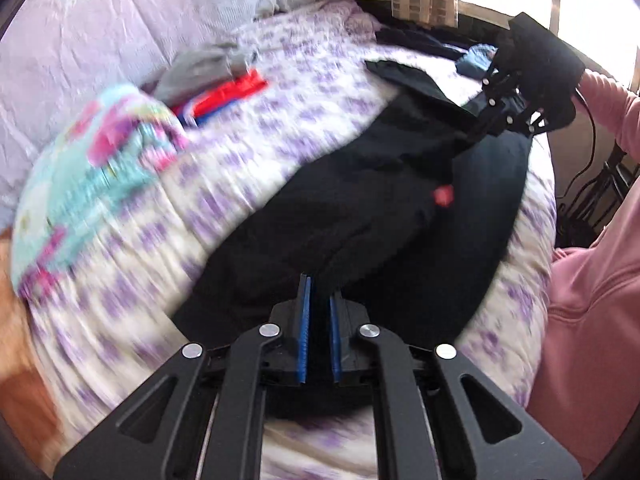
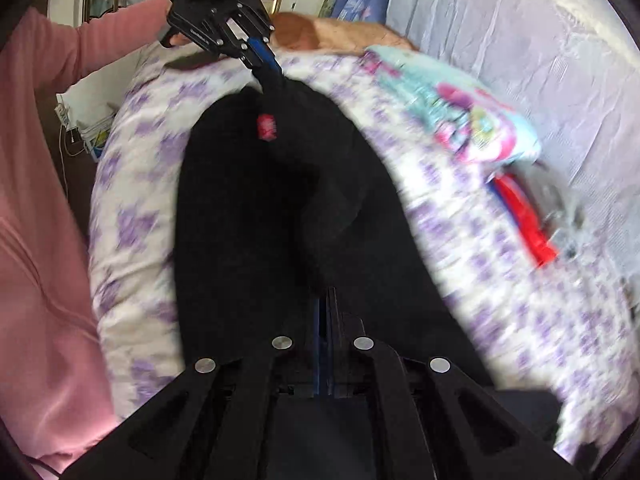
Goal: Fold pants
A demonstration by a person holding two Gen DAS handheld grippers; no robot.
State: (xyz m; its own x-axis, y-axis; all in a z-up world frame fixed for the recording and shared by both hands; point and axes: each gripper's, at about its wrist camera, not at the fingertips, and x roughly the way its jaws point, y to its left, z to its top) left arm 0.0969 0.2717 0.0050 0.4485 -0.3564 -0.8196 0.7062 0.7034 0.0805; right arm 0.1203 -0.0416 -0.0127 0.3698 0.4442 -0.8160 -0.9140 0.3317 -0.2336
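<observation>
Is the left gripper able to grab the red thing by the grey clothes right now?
Probably not yet. The left gripper is shut on the black pants, so its fingers are busy. The red cloth lies apart on the bedspread, nothing covering its near side.

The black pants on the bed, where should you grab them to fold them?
Best by the two far ends, each from its own side. The black pants lie stretched long across the bedspread, and the left gripper and right gripper each appear shut on one end.
</observation>
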